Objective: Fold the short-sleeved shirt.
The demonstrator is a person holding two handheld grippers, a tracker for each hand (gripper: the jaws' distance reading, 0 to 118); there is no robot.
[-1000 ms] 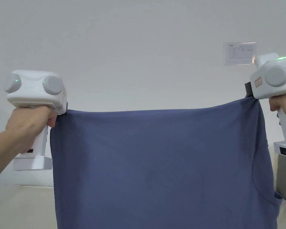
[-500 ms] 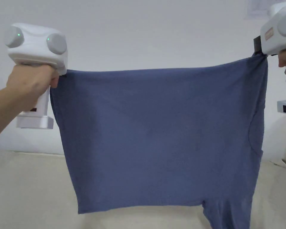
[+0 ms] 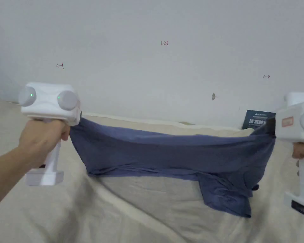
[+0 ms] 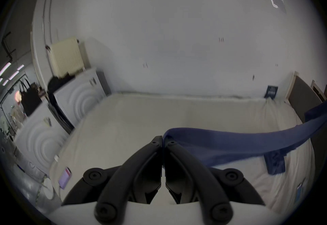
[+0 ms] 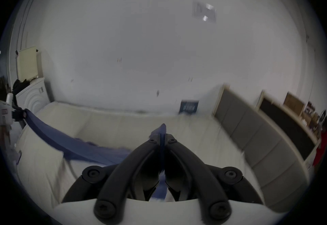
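Both tools are clenched on the blue short-sleeved shirt (image 3: 170,153). In the left gripper view, the left tool (image 4: 162,142) has its two black jaws pressed together with a corner of the cloth caught at their tips; in the right gripper view, the right tool (image 5: 162,137) has its jaws closed with a thin strip of blue fabric running down between them and a small peak of cloth poking out beyond the tips.

One shirt is in play, stretched as a wide band between the two tools above a beige bed (image 3: 142,208). Its top edge sags slightly in the middle. Its lower part touches the sheet, and on the right side a bunched, wrinkled portion with a sleeve lies on the bed below the right tool. The left hand (image 3: 42,140) grips the white handle of the left tool; fingers of the right hand (image 3: 301,152) show at the right edge on the other handle.

Farther off, a dark card (image 3: 255,119) leans against the white wall (image 3: 148,63) at the far right of the bed. White cabinets (image 4: 79,94) stand beyond the bed's left side, and grey padded panels (image 5: 247,131) run along its right side.
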